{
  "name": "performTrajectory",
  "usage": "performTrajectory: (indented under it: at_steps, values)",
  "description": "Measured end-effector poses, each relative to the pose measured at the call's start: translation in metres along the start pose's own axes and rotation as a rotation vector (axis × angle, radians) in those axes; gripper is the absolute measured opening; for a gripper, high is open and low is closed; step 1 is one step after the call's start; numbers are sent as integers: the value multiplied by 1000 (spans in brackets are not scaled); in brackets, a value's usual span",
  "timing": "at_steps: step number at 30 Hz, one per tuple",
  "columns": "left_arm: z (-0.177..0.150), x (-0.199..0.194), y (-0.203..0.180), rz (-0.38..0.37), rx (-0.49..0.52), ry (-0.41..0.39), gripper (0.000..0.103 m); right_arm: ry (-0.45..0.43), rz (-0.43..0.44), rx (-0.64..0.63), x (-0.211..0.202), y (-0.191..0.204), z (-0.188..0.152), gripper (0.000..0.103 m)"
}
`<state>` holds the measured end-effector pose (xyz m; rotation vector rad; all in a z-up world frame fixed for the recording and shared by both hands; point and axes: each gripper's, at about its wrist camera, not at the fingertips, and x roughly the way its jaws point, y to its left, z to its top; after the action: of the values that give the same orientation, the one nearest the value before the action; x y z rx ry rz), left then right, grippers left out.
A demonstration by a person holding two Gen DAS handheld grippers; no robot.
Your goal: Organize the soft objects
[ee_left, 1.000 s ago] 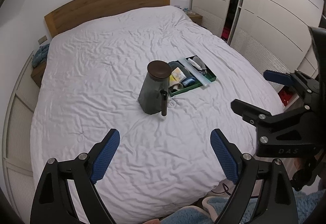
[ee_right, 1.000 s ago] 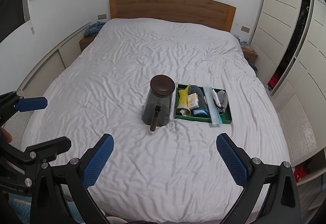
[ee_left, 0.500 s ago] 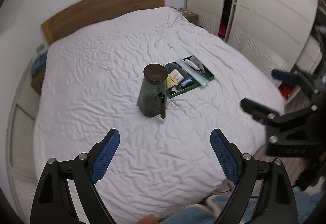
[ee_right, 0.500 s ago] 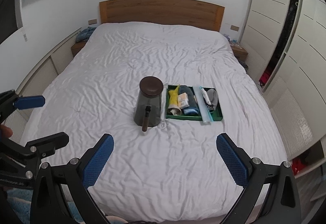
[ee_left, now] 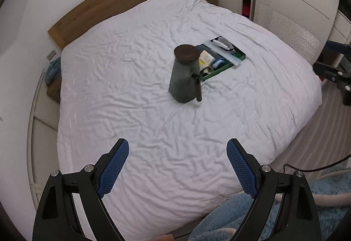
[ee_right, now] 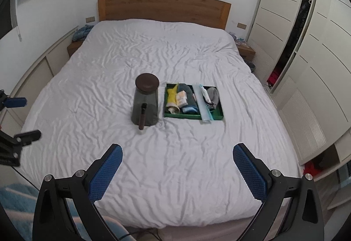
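A green tray (ee_right: 217, 114) (ee_left: 239, 57) lies in the middle of a white bed (ee_right: 153, 61) (ee_left: 131, 70), packed with rolled soft items in yellow, grey, blue and cream, with a pale strip across it. Left of it stands a dark grey jug (ee_right: 145, 100) (ee_left: 183, 76) with a brown lid and a stick handle. My left gripper (ee_left: 177, 165) and my right gripper (ee_right: 177, 167) both hover over the near end of the bed, well short of the tray. Both are open with nothing between their blue pads. The right gripper's fingers (ee_left: 329, 67) show at the left view's right edge.
A wooden headboard (ee_right: 164, 7) backs the bed. White wardrobe doors (ee_right: 307, 43) run along the right side. Nightstands sit at both far corners, a blue cloth (ee_right: 82, 31) on the left one. A fluffy blue rug (ee_left: 318, 197) and a black cable lie on the floor near me.
Both views have pulled back from the bed, so jug and tray look smaller. The left view has swung and rolled, putting the right gripper further toward its right edge. Both grippers stayed open.
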<state>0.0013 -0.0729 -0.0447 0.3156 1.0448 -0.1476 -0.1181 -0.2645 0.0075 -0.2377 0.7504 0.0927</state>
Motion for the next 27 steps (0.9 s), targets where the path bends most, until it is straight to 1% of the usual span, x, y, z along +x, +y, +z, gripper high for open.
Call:
performTrajectory:
  at_steps: [4, 8, 10, 13, 18, 19, 22, 25, 27]
  values:
    - [-8, -2, 6, 12, -9, 13, 87, 9, -10, 8, -5, -2, 1, 103]
    - [-16, -3, 10, 9, -18, 27, 87, 3, -12, 0, -10, -2, 3, 103]
    - [-17, -1, 11, -6, -25, 32, 87, 1, -13, -6, -11, -2, 2, 103]
    - [-14, -2, 11, -7, -39, 28, 87, 1, -10, -7, -10, -2, 2, 103]
    - [-1, -3, 32, 45, -184, 7, 87, -4, 1, 6, -9, -4, 1, 103]
    - [0, -3, 36, 50, -200, 3, 87, -4, 2, 6, -10, -4, 0, 103]
    - [0, -5, 40, 70, -183, -16, 87, -4, 0, 0, -11, -4, 0, 103]
    - [-4, -8, 39, 32, -139, -24, 87, 5, 4, -5, -12, -4, 1, 103]
    - [-10, -13, 38, 27, -99, -35, 87, 6, 4, -16, -13, -4, 2, 103]
